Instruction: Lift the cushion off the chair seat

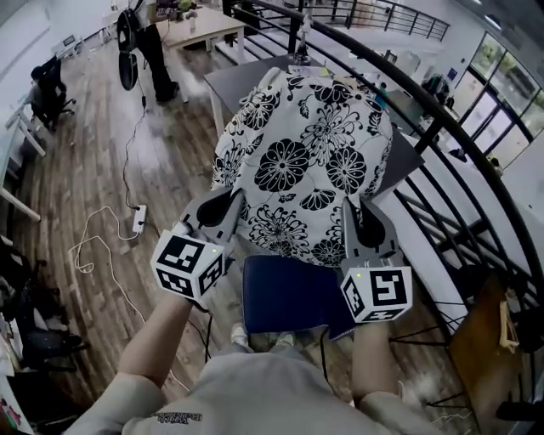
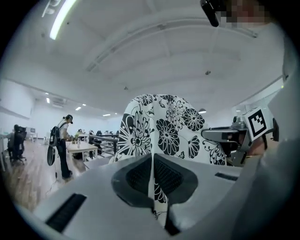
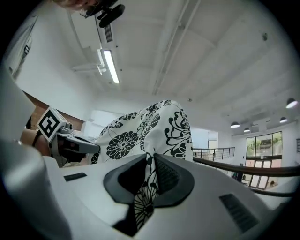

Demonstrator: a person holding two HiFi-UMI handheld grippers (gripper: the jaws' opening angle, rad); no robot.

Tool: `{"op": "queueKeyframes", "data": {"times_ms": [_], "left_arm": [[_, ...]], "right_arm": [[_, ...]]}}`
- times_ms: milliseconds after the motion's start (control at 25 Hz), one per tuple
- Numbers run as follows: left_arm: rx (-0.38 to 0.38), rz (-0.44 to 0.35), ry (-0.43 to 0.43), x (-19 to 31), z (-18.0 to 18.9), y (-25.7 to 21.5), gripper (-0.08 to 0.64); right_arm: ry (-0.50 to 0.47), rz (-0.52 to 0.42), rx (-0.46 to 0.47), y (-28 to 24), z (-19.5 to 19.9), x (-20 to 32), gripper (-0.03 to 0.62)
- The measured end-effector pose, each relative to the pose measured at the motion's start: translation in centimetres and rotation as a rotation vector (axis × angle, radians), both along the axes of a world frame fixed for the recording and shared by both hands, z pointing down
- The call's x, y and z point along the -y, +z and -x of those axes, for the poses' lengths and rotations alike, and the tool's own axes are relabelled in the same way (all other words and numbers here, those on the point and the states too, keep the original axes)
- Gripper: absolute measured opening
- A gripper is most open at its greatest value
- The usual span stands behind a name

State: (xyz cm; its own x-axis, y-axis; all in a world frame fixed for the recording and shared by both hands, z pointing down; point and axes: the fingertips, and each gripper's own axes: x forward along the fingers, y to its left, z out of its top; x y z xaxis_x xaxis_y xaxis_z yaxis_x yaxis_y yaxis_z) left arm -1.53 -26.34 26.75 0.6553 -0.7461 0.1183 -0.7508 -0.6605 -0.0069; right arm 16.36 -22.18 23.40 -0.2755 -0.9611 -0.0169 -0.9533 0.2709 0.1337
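Cushion (image 1: 304, 161): white w/ black flower print, held up in the air betw. both tools. It is clear of the chair seat (image 1: 289, 296), which is dark blue and sits lower on the near side, betw. the two marker cubes. In both gripper views the cushion (image 2: 164, 126) (image 3: 140, 136) rises against the ceiling.

Left tool (image 1: 228, 208): clamped on the cushion's near-left edge. In the left gripper view its jaws (image 2: 152, 176) are almost together, w/ a thin fold of print fabric pinched betw. the dark pads.

Right tool (image 1: 355, 212): clamped on the near-right edge. In the right gripper view (image 3: 151, 176) the pads squeeze a fold of fabric, and the gap is a bit wider than on the left.

Both tools are roughly level w/ each other. Marker cubes (image 1: 189, 265) (image 1: 378, 293) are nearest the camera, w/ the person's forearms behind them.

Around:
- Grey table (image 1: 223, 85) is far, behind the cushion.
- Black railing (image 1: 442, 127) curves along the right side.
- Wood floor (image 1: 76, 170) is on the left, w/ a white cable and power strip (image 1: 138, 219) lying on it.
- Far left, a standing person (image 1: 157, 51) is beside a wooden table (image 1: 200, 25).
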Motion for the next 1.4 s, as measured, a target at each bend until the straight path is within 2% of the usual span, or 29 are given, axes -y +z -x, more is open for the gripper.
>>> {"op": "queueKeyframes", "data": {"times_ms": [240,360,520,760,960,1400], "left_arm": [[-0.080,-0.189,0.013,-3.9,1.7,-5.4,0.006],[-0.070,-0.240,0.005,-4.7,2.0,-5.8,0.006],[-0.053,-0.224,0.035,-5.6,2.0,-6.1,0.006],[0.009,-0.250,0.017,-4.5,2.1,-6.5,0.006],[0.019,-0.261,0.015,-3.8,2.2,-6.1,0.006],[0.029,-0.215,0.000,-3.9,2.1,-5.6,0.006]], "right_arm": [[-0.008,-0.170,0.020,-4.0,1.0,-4.4,0.031],[-0.014,-0.201,0.037,-4.2,1.0,-4.9,0.032],[-0.024,-0.203,0.057,-4.7,0.6,-4.9,0.032],[-0.023,-0.192,0.136,-4.6,0.4,-4.4,0.032],[0.003,-0.184,0.135,-3.8,0.6,-3.9,0.032],[-0.014,-0.141,0.127,-3.5,0.5,-3.4,0.032]]}}
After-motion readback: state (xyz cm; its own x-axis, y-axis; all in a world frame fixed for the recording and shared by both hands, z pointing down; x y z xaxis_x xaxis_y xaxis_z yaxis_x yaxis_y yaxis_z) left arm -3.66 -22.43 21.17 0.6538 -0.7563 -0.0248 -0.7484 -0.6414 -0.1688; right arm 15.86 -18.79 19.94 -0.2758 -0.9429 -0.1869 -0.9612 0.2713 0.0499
